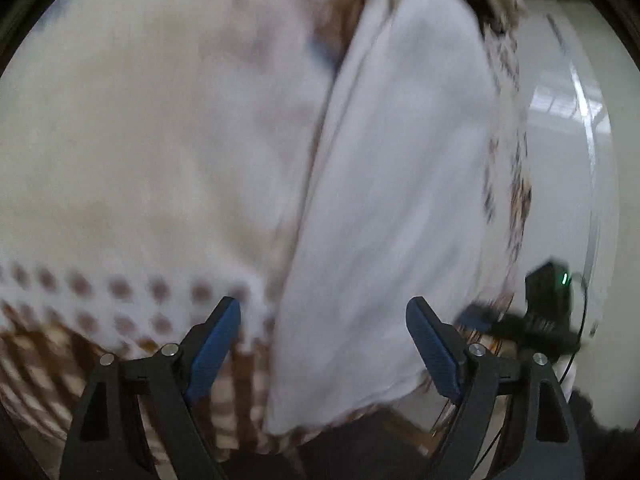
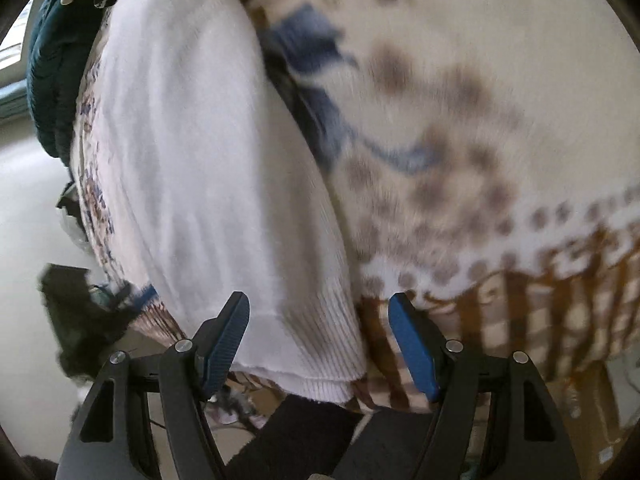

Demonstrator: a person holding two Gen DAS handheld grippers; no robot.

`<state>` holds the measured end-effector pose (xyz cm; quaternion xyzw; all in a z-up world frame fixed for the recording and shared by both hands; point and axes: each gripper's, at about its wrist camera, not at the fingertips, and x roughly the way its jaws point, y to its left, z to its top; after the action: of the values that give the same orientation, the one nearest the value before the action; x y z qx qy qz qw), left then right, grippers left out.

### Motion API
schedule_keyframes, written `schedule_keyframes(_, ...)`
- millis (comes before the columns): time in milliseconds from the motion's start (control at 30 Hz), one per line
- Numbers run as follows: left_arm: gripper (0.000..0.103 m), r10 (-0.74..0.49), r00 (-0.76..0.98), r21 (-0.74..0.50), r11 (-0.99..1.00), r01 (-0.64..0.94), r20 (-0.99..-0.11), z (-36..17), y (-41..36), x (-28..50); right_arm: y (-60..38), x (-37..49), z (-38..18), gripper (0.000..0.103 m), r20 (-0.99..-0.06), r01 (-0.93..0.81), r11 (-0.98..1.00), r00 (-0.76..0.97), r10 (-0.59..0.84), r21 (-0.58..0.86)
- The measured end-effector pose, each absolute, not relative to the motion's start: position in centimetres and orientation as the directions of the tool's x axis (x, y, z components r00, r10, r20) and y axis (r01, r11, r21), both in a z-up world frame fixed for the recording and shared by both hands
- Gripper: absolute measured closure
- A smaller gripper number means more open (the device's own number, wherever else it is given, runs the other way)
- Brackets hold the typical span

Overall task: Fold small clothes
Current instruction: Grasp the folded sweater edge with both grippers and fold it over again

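Now one white garment on one patterned cloth, just ahead of my two tools, left tool and right tool both spread wide, gripping nothing.

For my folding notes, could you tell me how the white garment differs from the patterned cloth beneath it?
The white garment is plain with a ribbed hem; the patterned cloth bears brown dots, blue marks and a checked border. The garment is a narrow folded strip; the cloth spreads much wider. Both are soft fabric.
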<state>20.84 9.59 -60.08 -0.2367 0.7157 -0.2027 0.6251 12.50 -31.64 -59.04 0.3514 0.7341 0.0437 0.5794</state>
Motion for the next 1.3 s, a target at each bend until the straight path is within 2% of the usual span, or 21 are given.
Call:
schedule_keyframes(100,0.019,-0.600,-0.131,-0.595,0.800,-0.077,-0.789,-61.8,8.7,19.7,-30.6,11.7,-61.5,0.027,-0.789,0.472,0.718,-0.073,0.610,0.511)
schedule_keyframes(233,0.019,-0.644,-0.113,-0.642,0.765,-0.054,-0.757,-61.2,7.5,19.9,-29.1,11.2,-63.2,0.025,-0.755,0.499,0.668,-0.040,0.654,0.552)
schedule_keyframes(267,0.028,-0.670,-0.117,-0.669,0.741,-0.047,-0.733,-60.8,7.0,19.8,-28.7,11.0,-63.3,0.026,-0.741,0.506,0.650,-0.031,0.671,0.567)
schedule_keyframes(300,0.051,-0.678,-0.130,-0.678,0.733,-0.049,-0.724,-60.6,6.5,19.8,-28.0,11.0,-63.4,0.028,-0.727,0.507,0.635,-0.022,0.686,0.583)
schedule_keyframes(333,0.065,-0.680,-0.139,-0.681,0.731,-0.045,-0.720,-60.5,6.0,19.7,-27.6,10.9,-63.3,0.031,-0.718,0.503,0.628,-0.021,0.696,0.594)
schedule_keyframes(367,0.083,-0.673,-0.144,-0.676,0.736,-0.032,-0.725,-60.4,5.5,19.6,-26.9,10.9,-63.3,0.040,-0.711,0.499,0.626,-0.027,0.703,0.600)
schedule_keyframes(400,0.084,-0.677,-0.145,-0.681,0.732,-0.028,-0.722,-60.2,5.1,19.5,-26.4,10.7,-63.4,0.050,-0.706,0.498,0.624,-0.032,0.708,0.603)
schedule_keyframes(433,0.085,-0.682,-0.140,-0.685,0.728,-0.032,-0.718,-60.1,5.0,19.5,-26.1,10.5,-63.4,0.071,-0.708,0.501,0.626,-0.035,0.705,0.598)
schedule_keyframes(467,0.088,-0.688,-0.131,-0.690,0.723,-0.042,-0.714,-60.0,5.0,19.5,-25.9,10.2,-63.3,0.079,-0.711,0.511,0.623,-0.030,0.702,0.593)
schedule_keyframes(500,0.090,-0.694,-0.122,-0.694,0.718,-0.054,-0.709,-59.8,5.1,19.5,-26.0,10.0,-63.1,0.083,-0.708,0.519,0.611,-0.016,0.706,0.597)
schedule_keyframes(567,0.092,-0.727,-0.104,-0.721,0.686,-0.095,-0.678,-59.0,5.9,19.7,-26.1,9.7,-62.2,0.085,-0.704,0.525,0.596,0.009,0.710,0.608)
schedule_keyframes(700,0.093,-0.803,-0.038,-0.788,0.592,-0.171,-0.595,-56.0,7.7,20.6,-26.4,10.3,-58.4,0.086,-0.684,0.495,0.579,0.045,0.728,0.648)
schedule_keyframes(833,0.093,-0.836,0.046,-0.828,0.532,-0.178,-0.547,-52.1,8.9,24.2,-26.9,13.5,-53.7,0.086,-0.661,0.439,0.567,0.085,0.746,0.697)
schedule_keyframes(1000,0.092,-0.868,0.192,-0.887,0.431,-0.168,-0.458,-49.2,8.1,33.3,-28.6,23.9,-49.0,0.086,-0.628,0.369,0.539,0.184,0.756,0.757)
schedule_keyframes(1133,0.090,-0.868,0.237,-0.899,0.408,-0.162,-0.437,-50.7,7.0,41.9,-29.9,33.6,-48.2,0.086,-0.654,0.337,0.570,0.238,0.718,0.749)
schedule_keyframes(1167,0.083,-0.860,0.252,-0.893,0.402,-0.200,-0.443,-51.9,6.9,44.9,-30.3,36.0,-48.6,0.086,-0.662,0.349,0.573,0.240,0.710,0.741)
schedule_keyframes(1200,0.064,-0.864,0.262,-0.899,0.381,-0.217,-0.430,-52.7,6.8,46.4,-30.7,38.6,-49.4,0.081,-0.656,0.375,0.555,0.240,0.715,0.742)
schedule_keyframes(1267,0.035,-0.857,0.302,-0.900,0.345,-0.265,-0.417,-54.3,7.3,49.8,-31.7,42.4,-50.8,0.074,-0.646,0.421,0.519,0.254,0.720,0.744)
schedule_keyframes(1300,0.035,-0.856,0.324,-0.907,0.324,-0.269,-0.402,-54.6,7.5,50.8,-32.4,44.0,-51.5,0.067,-0.644,0.440,0.503,0.271,0.716,0.744)
